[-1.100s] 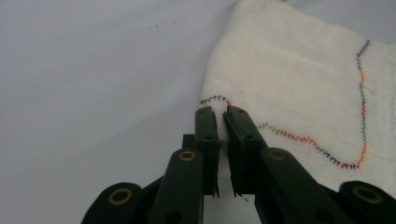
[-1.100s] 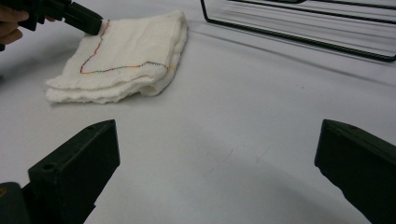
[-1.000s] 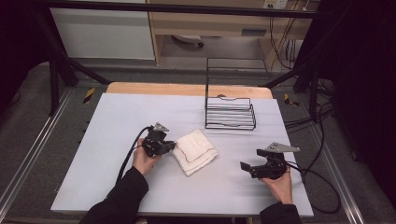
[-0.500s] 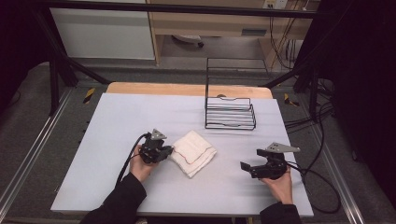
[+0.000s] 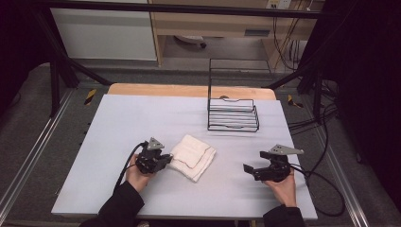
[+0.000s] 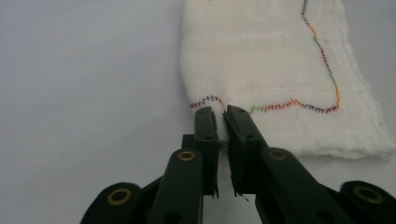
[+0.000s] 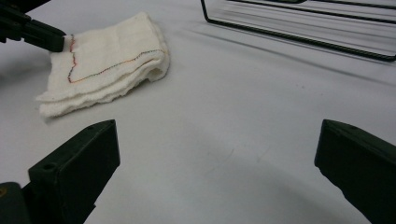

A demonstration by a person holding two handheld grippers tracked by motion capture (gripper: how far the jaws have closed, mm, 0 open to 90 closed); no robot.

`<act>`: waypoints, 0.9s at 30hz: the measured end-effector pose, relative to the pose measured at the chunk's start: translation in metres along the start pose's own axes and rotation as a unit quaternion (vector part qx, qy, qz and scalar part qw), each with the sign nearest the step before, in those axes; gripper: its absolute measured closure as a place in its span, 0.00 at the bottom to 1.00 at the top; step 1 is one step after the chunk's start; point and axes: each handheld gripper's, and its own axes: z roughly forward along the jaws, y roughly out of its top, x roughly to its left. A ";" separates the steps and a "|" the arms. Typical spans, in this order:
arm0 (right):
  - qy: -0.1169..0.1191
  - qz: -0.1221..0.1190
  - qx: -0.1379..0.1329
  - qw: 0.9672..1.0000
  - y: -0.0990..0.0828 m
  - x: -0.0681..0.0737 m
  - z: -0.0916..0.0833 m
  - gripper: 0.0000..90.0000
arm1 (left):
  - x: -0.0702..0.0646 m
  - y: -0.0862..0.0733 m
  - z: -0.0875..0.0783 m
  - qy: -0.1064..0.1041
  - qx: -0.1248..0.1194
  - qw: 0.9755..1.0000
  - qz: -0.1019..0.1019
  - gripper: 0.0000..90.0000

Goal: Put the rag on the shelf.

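The left gripper (image 6: 220,116) fingers pinch, seemingly, the folded white stitched cloth (image 6: 275,70) edge, mid-surface; the right gripper (image 7: 217,154) fingers gape, well apart.

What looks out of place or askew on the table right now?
Nothing stands out. The folded white cloth with coloured stitching lies flat, its edge pinched by the left gripper; the black wire rack stands upright.

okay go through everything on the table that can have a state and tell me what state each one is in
Left gripper: shut on the near edge of the cloth.
Right gripper: open, nothing between its jaws, apart from the cloth.
White cloth: folded in layers, lying flat on the table, one edge pinched.
Wire rack: upright, nothing in it.
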 end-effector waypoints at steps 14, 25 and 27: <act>-0.001 0.003 0.000 1.000 0.000 0.001 0.000 0.01 | -0.005 -0.020 -0.017 -0.009 0.004 1.000 -0.007 0.92; -0.001 0.001 0.001 1.000 0.000 0.001 0.000 0.01 | -0.010 -0.035 -0.030 -0.008 0.002 1.000 -0.015 0.92; 0.000 0.000 0.001 1.000 0.000 0.000 0.000 0.01 | -0.011 -0.038 -0.033 -0.008 0.002 1.000 -0.016 0.92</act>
